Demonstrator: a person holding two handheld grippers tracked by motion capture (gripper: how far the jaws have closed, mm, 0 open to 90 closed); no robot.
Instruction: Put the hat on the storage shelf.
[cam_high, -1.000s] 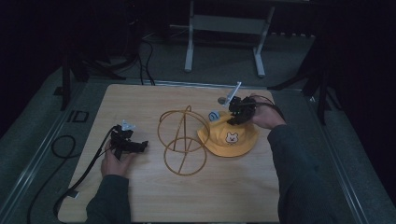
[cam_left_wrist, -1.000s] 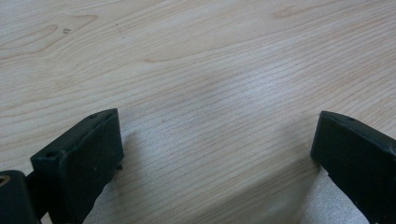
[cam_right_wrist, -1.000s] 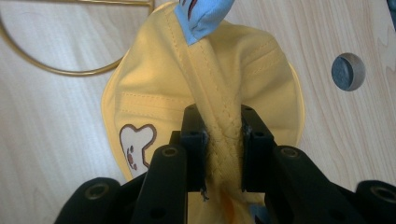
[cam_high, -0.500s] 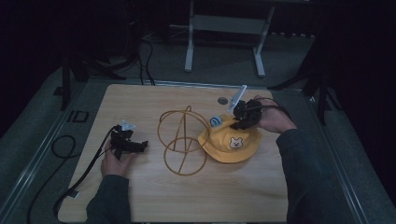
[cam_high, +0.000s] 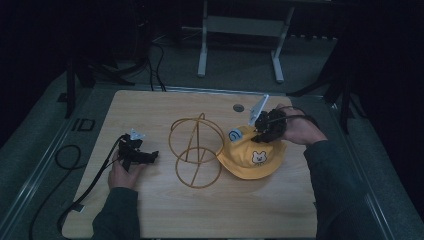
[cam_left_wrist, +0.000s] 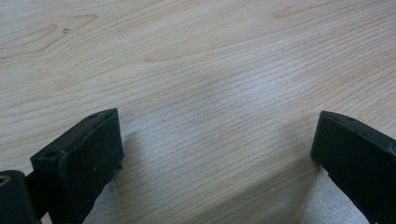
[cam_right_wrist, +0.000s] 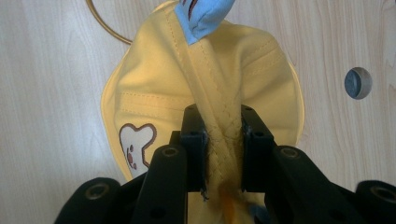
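A yellow child's hat (cam_high: 252, 156) with a bear face and a blue ear patch (cam_high: 234, 135) lies beside a gold wire dome stand (cam_high: 196, 150) at mid-table. My right gripper (cam_high: 261, 133) is shut on the hat's crown; in the right gripper view the yellow fabric (cam_right_wrist: 219, 93) is bunched between its jaws at the right gripper (cam_right_wrist: 223, 135), and the hat is partly lifted. My left gripper (cam_high: 150, 156) rests low over the table at the left, open. In the left gripper view its fingers (cam_left_wrist: 88, 154) stand wide apart over bare wood.
The wooden table (cam_high: 165, 210) has a round grey grommet (cam_high: 238, 107) near its far edge, also the grommet (cam_right_wrist: 357, 83) in the right gripper view. A black cable (cam_high: 70, 165) trails off the table's left side. A metal frame (cam_high: 240, 35) stands on the floor behind.
My right gripper has pulled the hat's crown up and slightly toward the far side; the blue ear patch now rises beside the wire stand. The left gripper stays put.
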